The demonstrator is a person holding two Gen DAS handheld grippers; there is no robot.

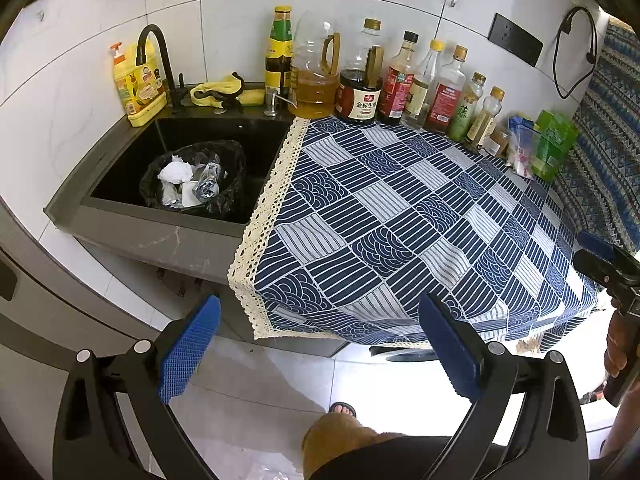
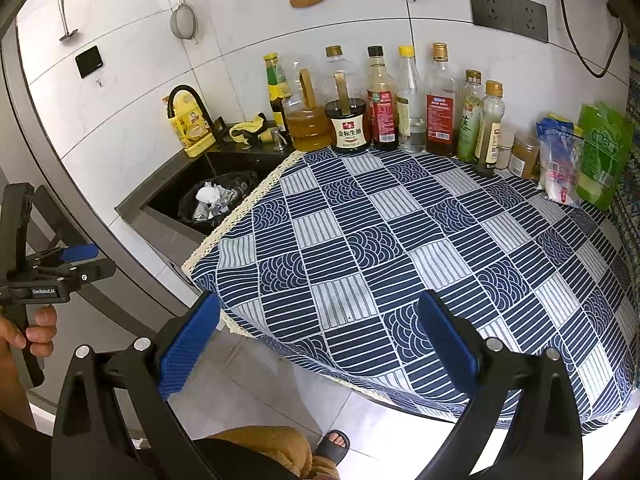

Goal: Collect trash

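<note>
I hold 2 grippers, left gripper (image 1: 320, 344) and right gripper (image 2: 318, 340), both spread wide and empty, near the table (image 2: 400, 240); 1 trash bag (image 1: 224, 200) sits in the sink (image 1: 120, 168), far left.

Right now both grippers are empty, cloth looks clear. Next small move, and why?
Probably move the left gripper toward the black trash bag in the sink to grasp its rim. Crumpled paper and wrappers already sit inside, the patterned cloth shows no loose trash, and both grippers are open.
</note>
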